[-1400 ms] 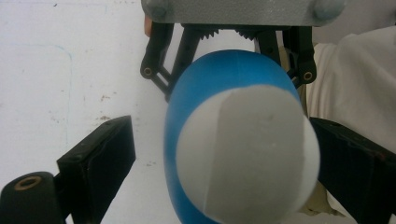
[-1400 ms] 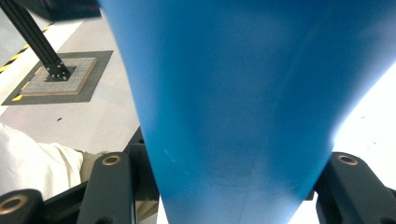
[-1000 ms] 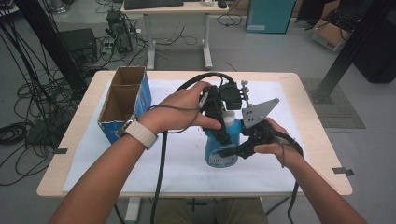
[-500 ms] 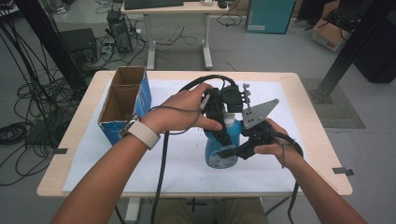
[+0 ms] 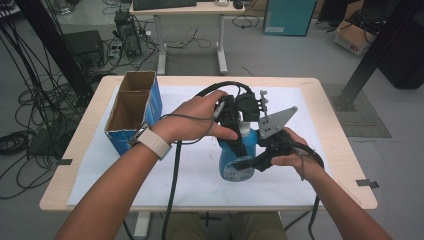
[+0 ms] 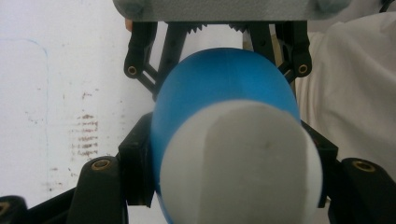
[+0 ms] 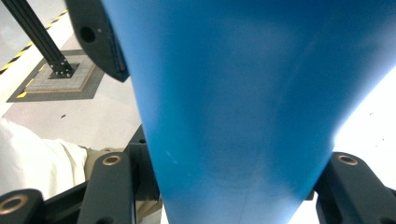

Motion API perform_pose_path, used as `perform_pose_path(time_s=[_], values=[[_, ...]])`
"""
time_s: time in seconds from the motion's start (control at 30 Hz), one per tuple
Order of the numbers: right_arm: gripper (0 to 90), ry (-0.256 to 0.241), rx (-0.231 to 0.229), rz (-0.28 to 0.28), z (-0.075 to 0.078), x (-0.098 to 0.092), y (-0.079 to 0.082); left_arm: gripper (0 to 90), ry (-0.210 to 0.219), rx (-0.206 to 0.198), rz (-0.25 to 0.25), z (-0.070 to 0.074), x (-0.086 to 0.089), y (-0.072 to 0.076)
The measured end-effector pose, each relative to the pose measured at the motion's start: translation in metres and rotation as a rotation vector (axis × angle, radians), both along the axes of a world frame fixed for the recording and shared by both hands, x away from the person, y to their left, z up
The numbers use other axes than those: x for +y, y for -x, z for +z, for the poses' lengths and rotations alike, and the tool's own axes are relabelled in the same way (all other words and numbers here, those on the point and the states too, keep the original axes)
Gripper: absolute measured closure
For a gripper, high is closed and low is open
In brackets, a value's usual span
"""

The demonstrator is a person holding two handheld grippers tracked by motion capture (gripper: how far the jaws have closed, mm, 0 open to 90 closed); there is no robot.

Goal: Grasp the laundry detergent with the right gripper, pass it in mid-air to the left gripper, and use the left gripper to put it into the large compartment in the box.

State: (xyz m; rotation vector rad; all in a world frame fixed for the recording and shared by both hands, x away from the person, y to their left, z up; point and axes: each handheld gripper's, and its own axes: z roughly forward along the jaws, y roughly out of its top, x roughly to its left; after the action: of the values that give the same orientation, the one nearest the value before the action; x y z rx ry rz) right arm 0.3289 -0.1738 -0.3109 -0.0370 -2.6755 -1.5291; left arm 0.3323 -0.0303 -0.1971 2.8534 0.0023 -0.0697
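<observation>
Blue bottle (image 5: pixel 235 160) w/ white cap (image 5: pixel 244 128) stands upright on the white sheet (image 5: pixel 200 170) covering the table (image 5: pixel 330 145), a bit toward 4 o'clock from table centre in the high view. Both grippers are on it.

Left gripper (image 5: pixel 235 131) comes in from 9 o'clock, held in the left hand (image 5: pixel 197 117), jaws pinching the bottle's upper part just below the cap. In the left gripper view the cap (image 6: pixel 240 163) sits large and blurred in front, blue body (image 6: pixel 224 84) behind it, one black jaw pressed against each side at 3 and 9 o'clock. Right gripper (image 6: pixel 217 35) shows beyond at 12 o'clock, its linkage flanking the bottle.

Right gripper (image 5: pixel 247 162) comes in from 3 o'clock, held in the right hand (image 5: pixel 295 155), jaws clamped on the lower body near the label. Grey three-cornered plate (image 5: pixel 275 120) on top of it tilts up at 1 o'clock from the bottle. In the right gripper view the blue wall (image 7: pixel 243 107) sits betw. both jaws, touching them.

Cardboard box (image 5: pixel 132 110), blue-sided, open top, stands at 9 o'clock on the table, well apart from the bottle. Watch w/ pale strap (image 5: pixel 150 142) on the left wrist. Black cable (image 5: pixel 175 175) trails from the left gripper toward 6 o'clock.
</observation>
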Motion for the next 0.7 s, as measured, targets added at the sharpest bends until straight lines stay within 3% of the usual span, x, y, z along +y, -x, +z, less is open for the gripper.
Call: perform_pose_path(time_s=[0.7], values=[[43.3, 0.008, 0.003, -0.001, 0.002, 0.0008, 0.0033, 37.6, 0.005, 0.004, 0.007, 0.0008, 0.0025, 0.0033]])
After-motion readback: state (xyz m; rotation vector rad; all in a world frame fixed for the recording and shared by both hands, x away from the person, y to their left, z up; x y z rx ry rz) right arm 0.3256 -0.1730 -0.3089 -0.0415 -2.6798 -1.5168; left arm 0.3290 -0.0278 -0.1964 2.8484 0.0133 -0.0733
